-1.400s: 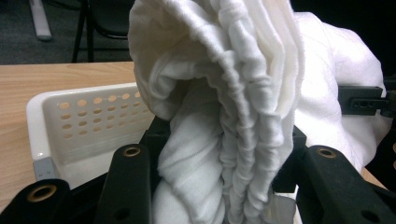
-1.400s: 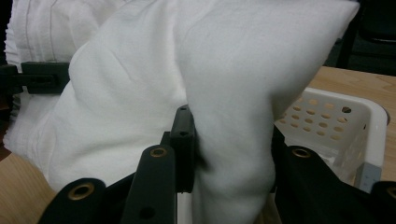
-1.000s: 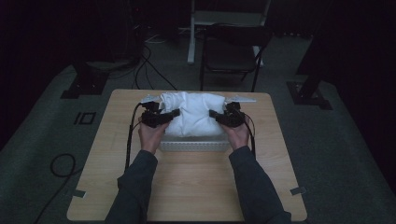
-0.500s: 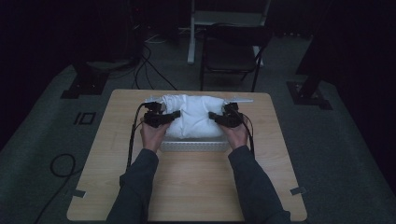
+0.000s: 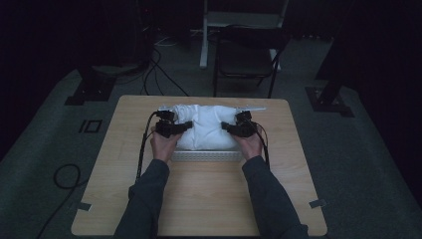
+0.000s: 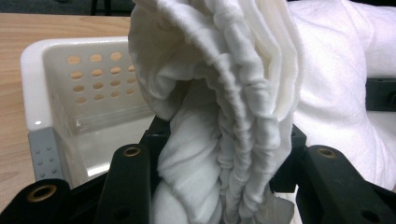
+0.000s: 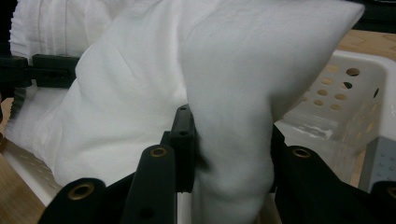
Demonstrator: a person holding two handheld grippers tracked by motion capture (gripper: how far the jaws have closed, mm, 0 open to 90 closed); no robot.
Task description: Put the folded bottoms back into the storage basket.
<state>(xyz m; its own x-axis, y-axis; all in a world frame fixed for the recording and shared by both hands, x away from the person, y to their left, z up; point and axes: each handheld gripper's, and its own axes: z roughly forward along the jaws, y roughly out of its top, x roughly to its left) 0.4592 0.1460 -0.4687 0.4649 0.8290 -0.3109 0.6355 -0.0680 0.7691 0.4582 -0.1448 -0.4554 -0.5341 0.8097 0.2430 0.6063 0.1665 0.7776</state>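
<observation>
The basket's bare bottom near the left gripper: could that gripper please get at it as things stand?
Probably not: the left gripper is shut on the white cloth, which hangs before the basket.

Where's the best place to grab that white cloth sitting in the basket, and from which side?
Probably at its two ends, one from each side. The cloth is a soft heap bulging above the basket, so bunched folds at its ends give the jaws something to pinch. That is how it is held: the left hand-held gripper clamps gathered pleats, the right hand-held gripper a thick fold.
</observation>
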